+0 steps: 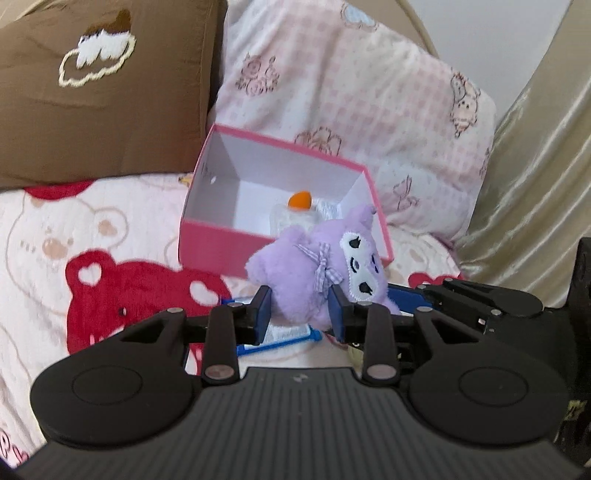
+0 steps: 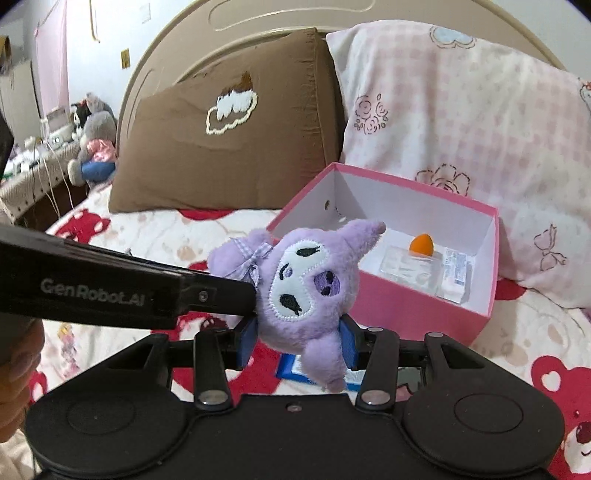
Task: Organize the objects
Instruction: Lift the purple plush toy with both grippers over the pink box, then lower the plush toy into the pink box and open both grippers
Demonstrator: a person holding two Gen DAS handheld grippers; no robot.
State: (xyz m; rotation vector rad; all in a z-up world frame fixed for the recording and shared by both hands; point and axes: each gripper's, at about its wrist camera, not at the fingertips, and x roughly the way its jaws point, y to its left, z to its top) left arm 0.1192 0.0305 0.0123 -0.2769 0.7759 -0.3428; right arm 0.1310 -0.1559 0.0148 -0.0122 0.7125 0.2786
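Both grippers, left gripper point(image 1: 301, 312) and right gripper point(image 2: 299, 341), clamp the purple plush point(image 2: 306, 288) at lower centre, pink box point(image 2: 413, 314) open just beyond, upper right.

**Bedding and background furnishings**

A brown pillow point(image 2: 221, 140) with an embroidered cloud is leaning against the beige headboard point(image 2: 280, 22), just beside a pink checked pillow point(image 2: 461, 122) printed with roses. A white blanket point(image 1: 92, 236) patterned with red bears is covering the bed. A gold satin curtain point(image 1: 535, 177) is hanging at the right. Plush toys point(image 2: 94, 144) are sitting on a cluttered table point(image 2: 33, 173) beyond the bed.
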